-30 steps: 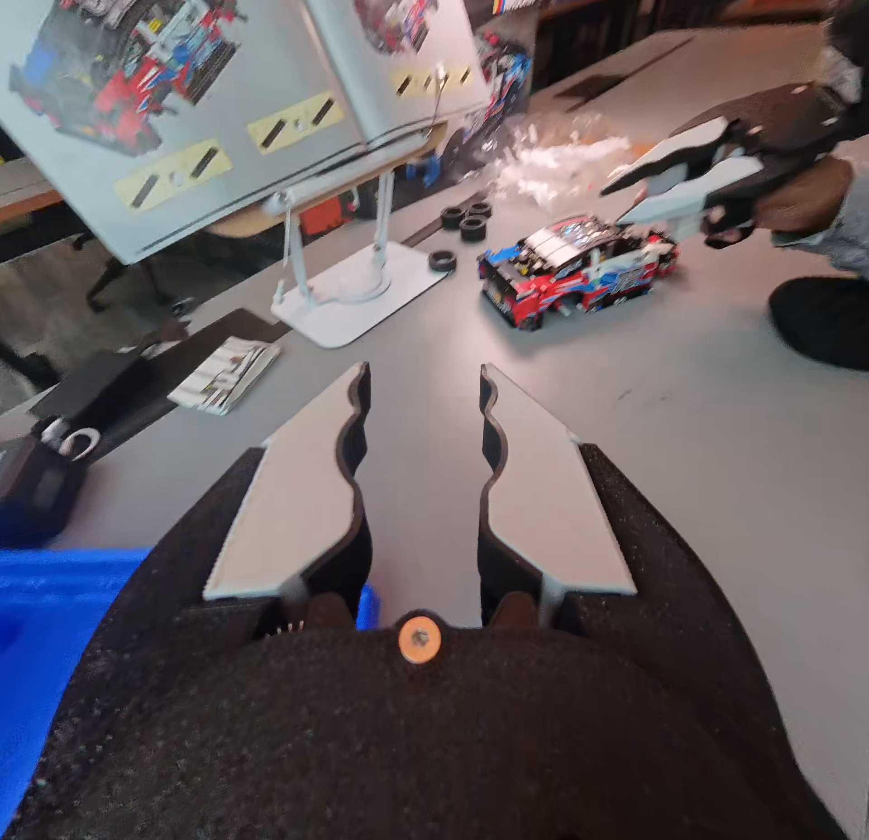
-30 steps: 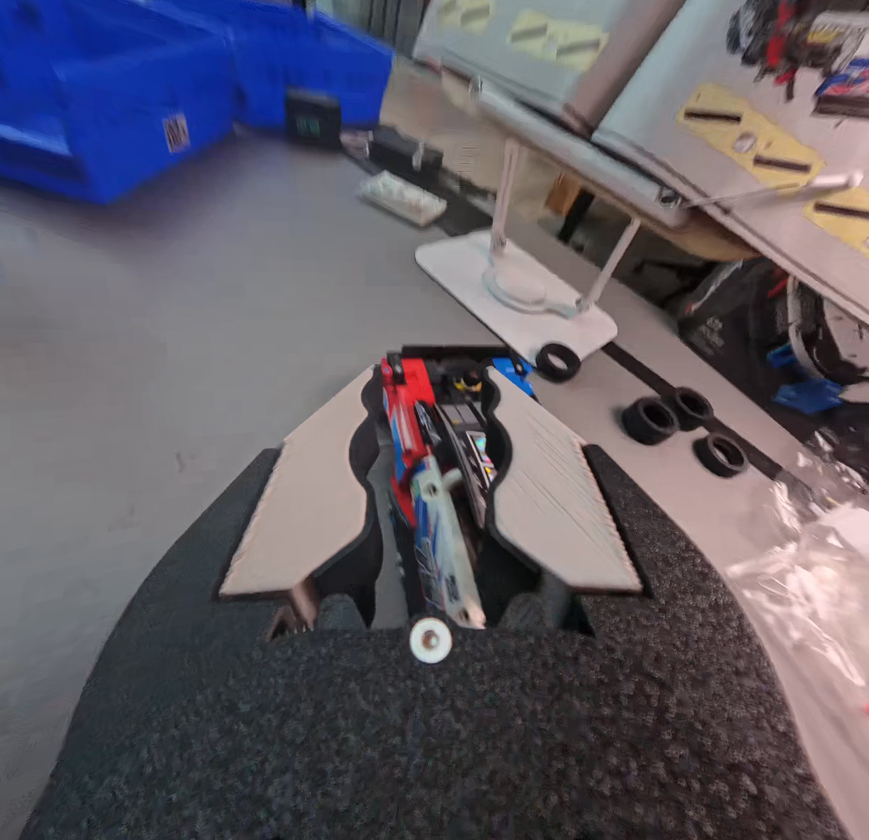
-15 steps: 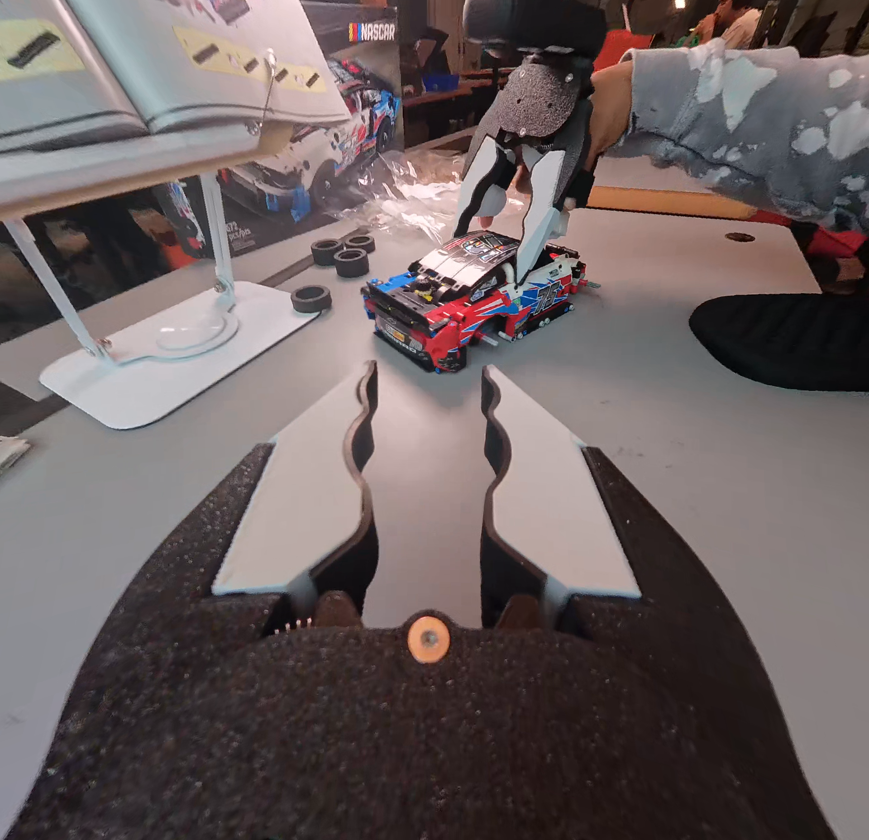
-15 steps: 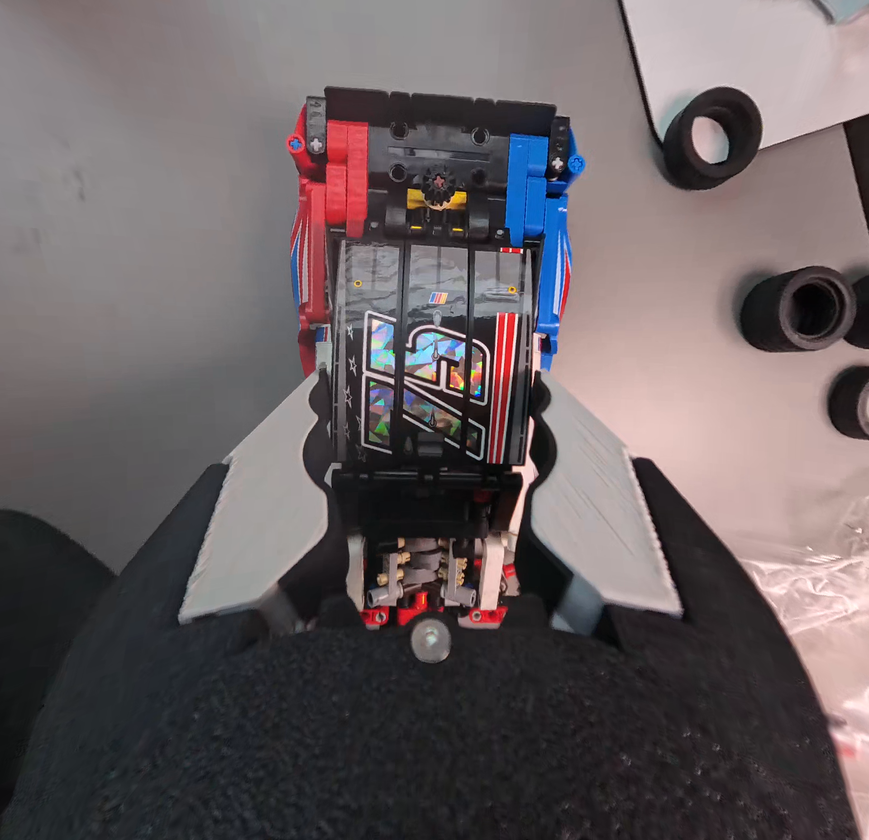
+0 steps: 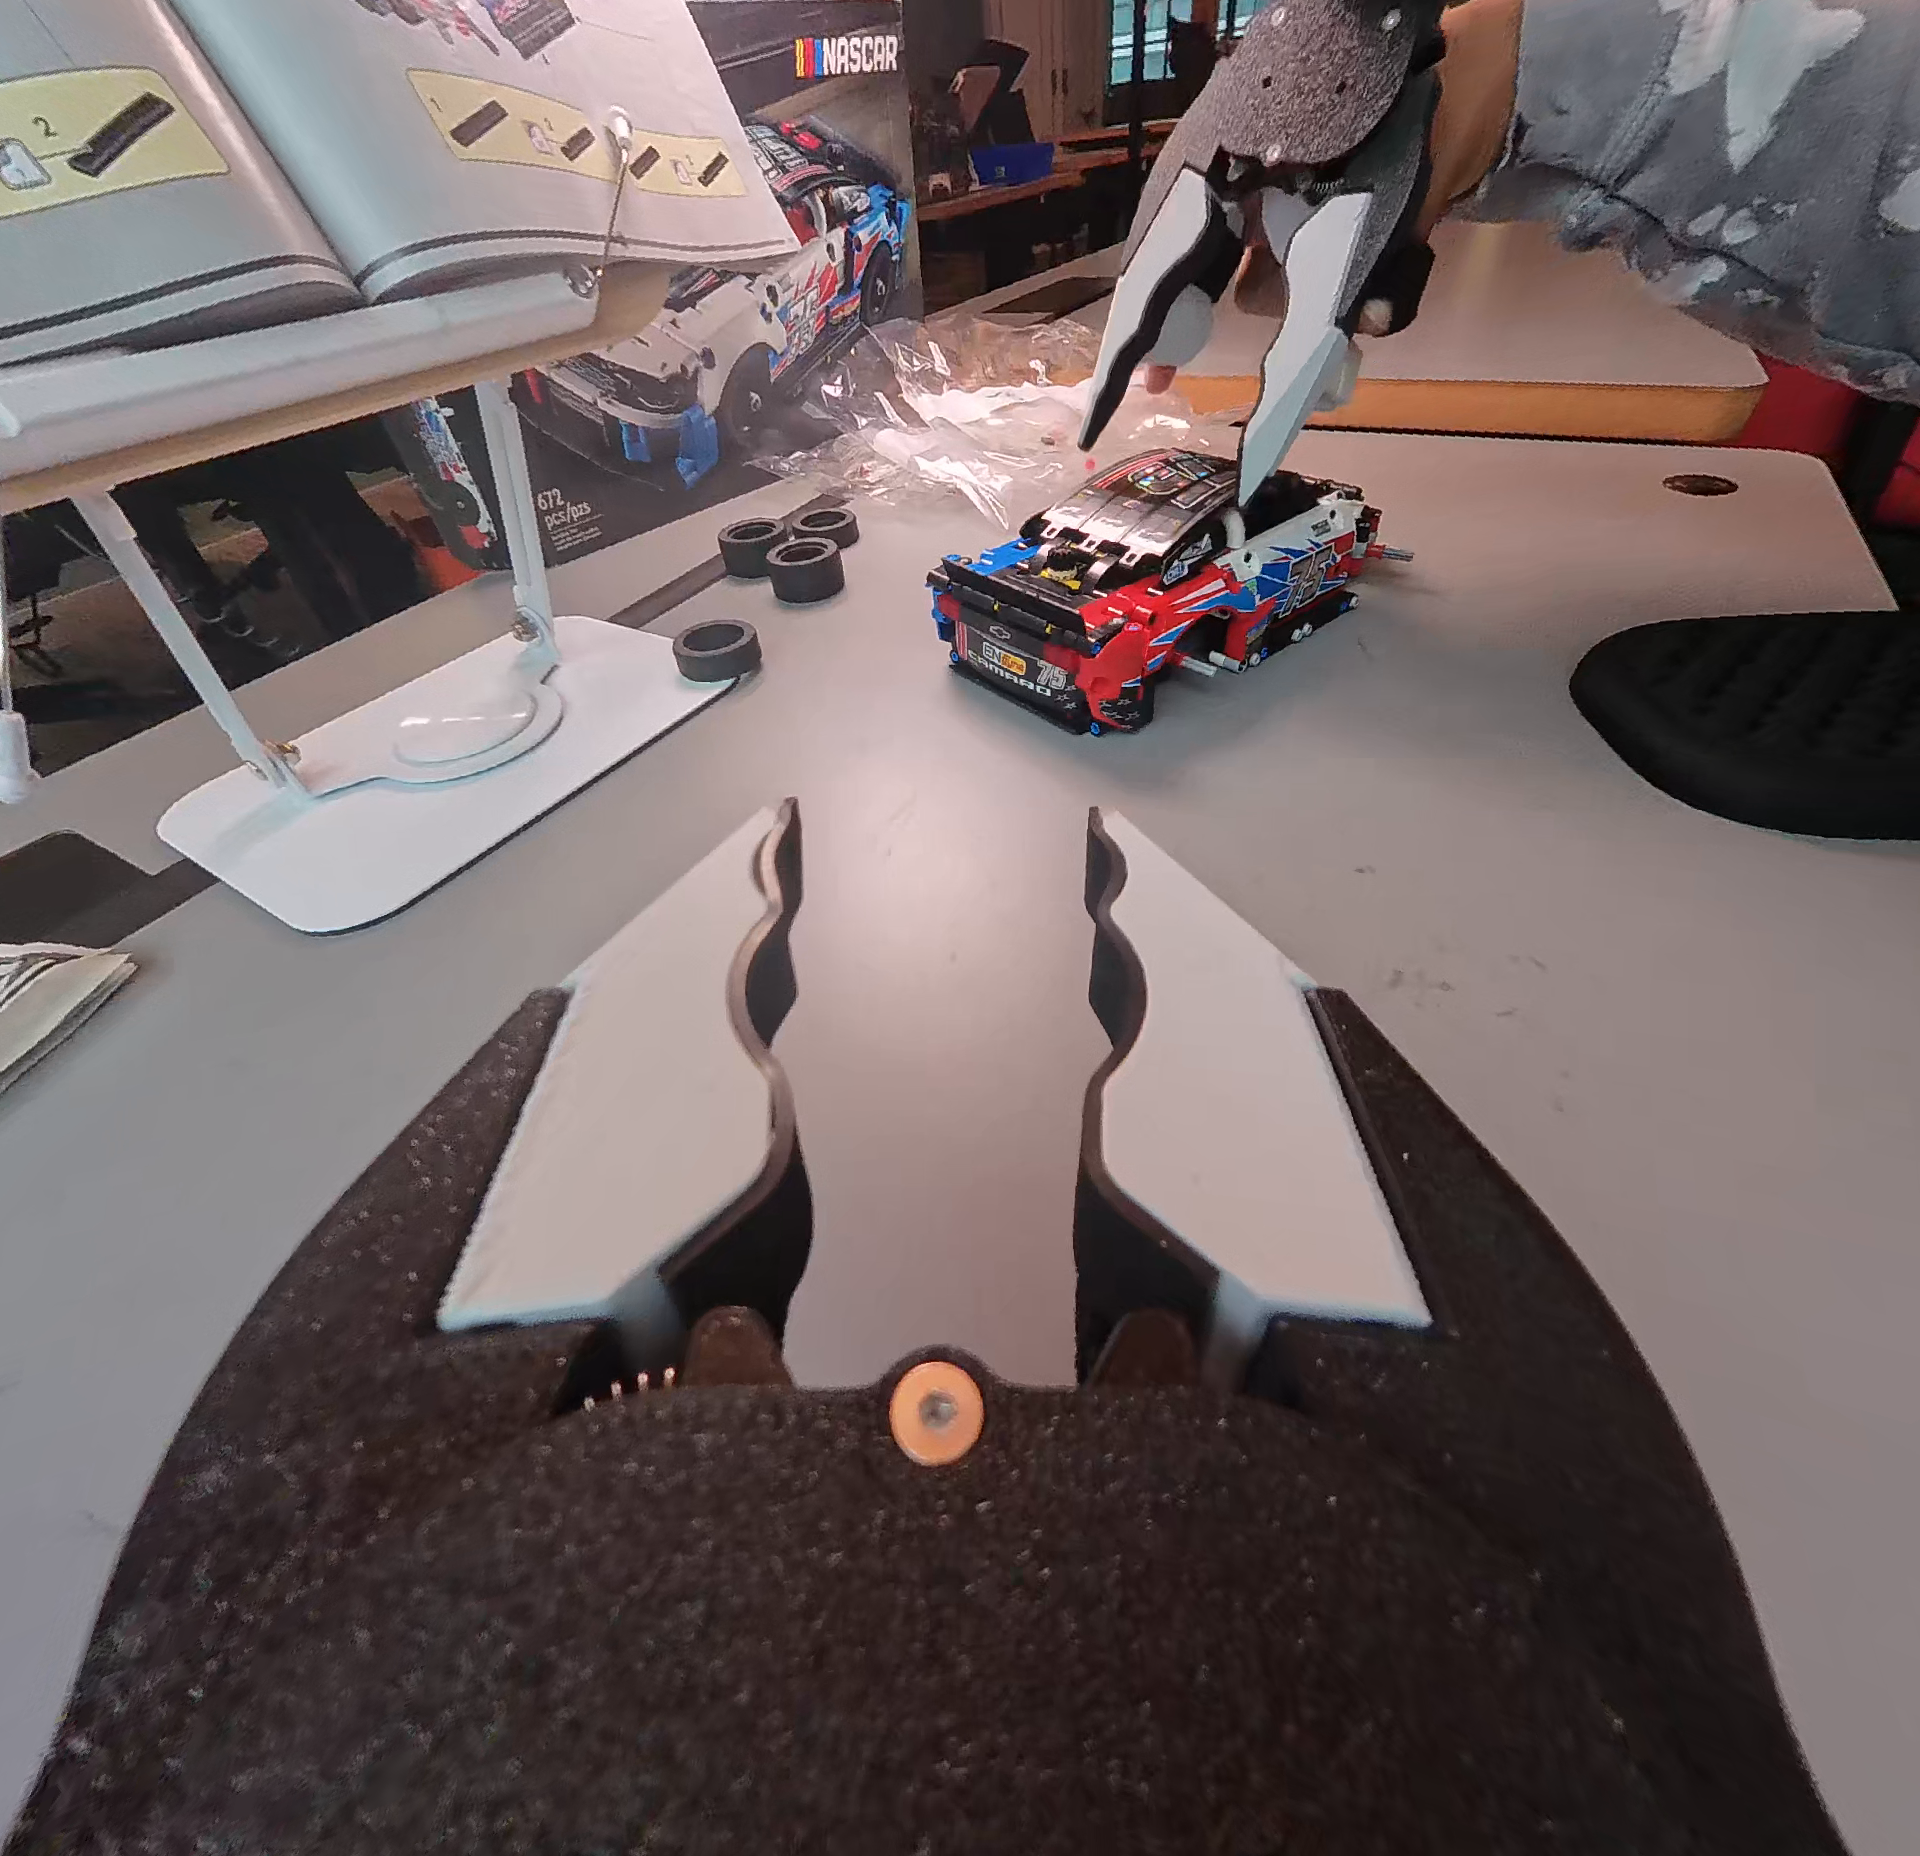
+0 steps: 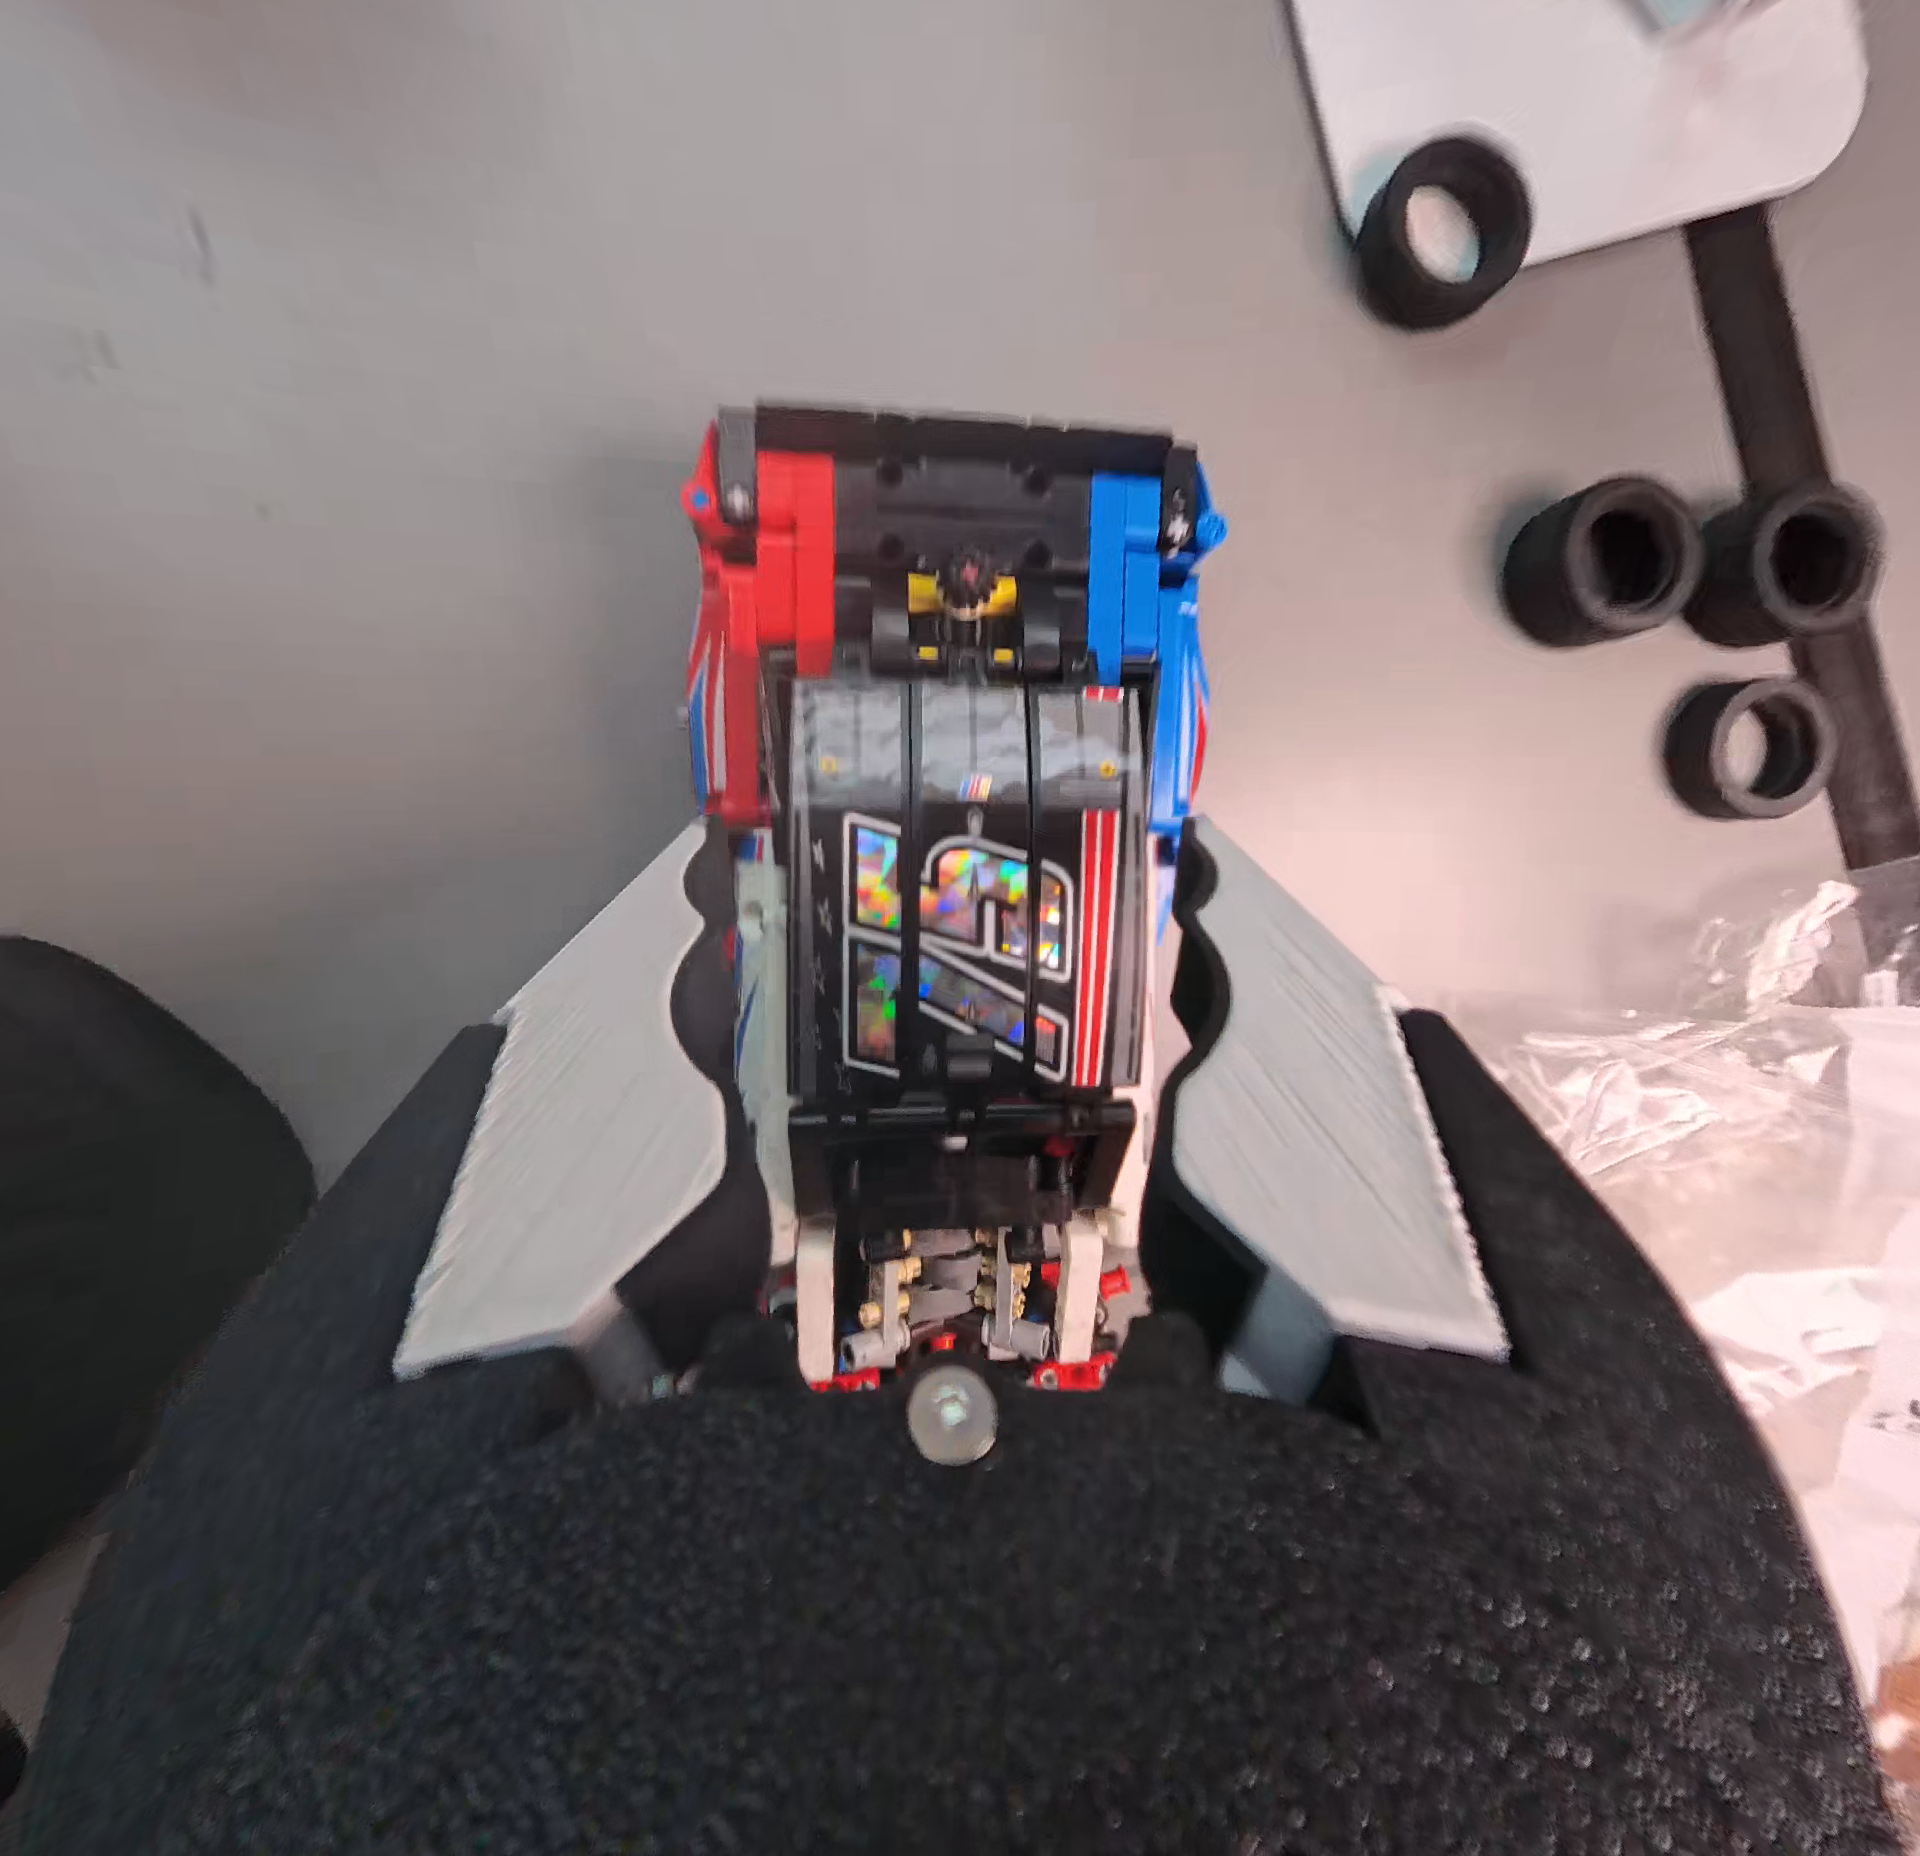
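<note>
A red, blue and black toy brick car (image 5: 1132,591) stands on the grey table (image 5: 1455,975), without wheels. My right gripper (image 5: 1169,471) hangs open over it, pointing down, with one finger on each side of the black roof. In the right wrist view the car (image 6: 966,559) lies lengthwise between that gripper's (image 6: 951,835) fingers, with small gaps on both sides. My left gripper (image 5: 940,819) is open and empty, low over bare table, a little short of the car's rear end.
Several loose black tyres (image 5: 795,549) (image 6: 1704,580) lie left of the car, one (image 5: 717,648) on the white base of a book stand (image 5: 436,767) holding an open booklet (image 5: 416,113). Clear plastic bags (image 5: 935,424), a printed box (image 5: 790,279) and a black pad (image 5: 1766,715) surround the area. Spacing between my two grippers at the tips: around 30 cm.
My right gripper swung over the car, closed in on its roof, then opened wider and rose slightly. My left gripper turned towards the car and has since held nearly still.
</note>
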Motion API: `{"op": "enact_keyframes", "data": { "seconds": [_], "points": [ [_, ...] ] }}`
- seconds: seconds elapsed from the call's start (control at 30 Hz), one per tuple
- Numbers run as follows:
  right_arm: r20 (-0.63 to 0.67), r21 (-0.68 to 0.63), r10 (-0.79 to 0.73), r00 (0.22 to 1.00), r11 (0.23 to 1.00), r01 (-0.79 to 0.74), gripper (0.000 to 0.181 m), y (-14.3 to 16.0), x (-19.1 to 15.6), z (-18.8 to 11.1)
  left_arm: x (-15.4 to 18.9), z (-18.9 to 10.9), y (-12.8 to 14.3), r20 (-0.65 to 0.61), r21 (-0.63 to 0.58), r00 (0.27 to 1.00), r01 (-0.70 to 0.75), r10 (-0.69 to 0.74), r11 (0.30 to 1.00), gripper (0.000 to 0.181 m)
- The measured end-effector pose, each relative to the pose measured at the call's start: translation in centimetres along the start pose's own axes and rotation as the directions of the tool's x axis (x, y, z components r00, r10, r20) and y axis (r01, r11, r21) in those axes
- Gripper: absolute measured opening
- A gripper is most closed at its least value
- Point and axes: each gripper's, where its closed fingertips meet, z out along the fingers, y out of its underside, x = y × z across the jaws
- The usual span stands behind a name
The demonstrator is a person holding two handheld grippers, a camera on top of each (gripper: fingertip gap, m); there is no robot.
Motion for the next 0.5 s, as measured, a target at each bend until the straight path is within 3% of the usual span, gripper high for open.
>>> {"op": "enact_keyframes", "data": {
  "seconds": [0.1, 0.23, 0.3, 0.4, 0.5],
  "points": [
    [-0.057, 0.132, -0.031, 0.998, 0.990, 0.038, 0.081, -4.5, -0.1, -0.7, -0.3, 0.0, -0.1, 0.021, 0.005, 1.000, 0.007, -0.007, 1.000, 0.054],
    [-0.105, 0.184, -0.106, 0.989, 0.975, 0.124, 0.081, -8.7, -0.9, 0.7, -0.6, 0.0, -0.1, 0.039, 0.006, 0.999, 0.008, -0.008, 1.000, 0.054],
    [-0.136, 0.301, -0.094, 0.986, 0.945, 0.132, 0.081, -12.0, -1.0, 1.1, -0.8, -0.1, -0.2, 0.054, 0.013, 0.999, 0.005, -0.005, 1.000, 0.054],
    [-0.174, 0.562, 0.040, 0.984, 0.825, 0.065, 0.074, -17.9, -0.2, 0.3, -1.4, -0.2, -0.6, 0.082, 0.035, 0.996, 0.018, -0.020, 0.999, 0.054],
    [-0.147, 0.759, 0.205, 0.968, 0.651, -0.022, 0.049, -22.0, 0.7, -0.6, -2.7, -0.2, -1.1, 0.110, 0.071, 0.992, 0.060, -0.068, 0.996, 0.054]
  ]
}}
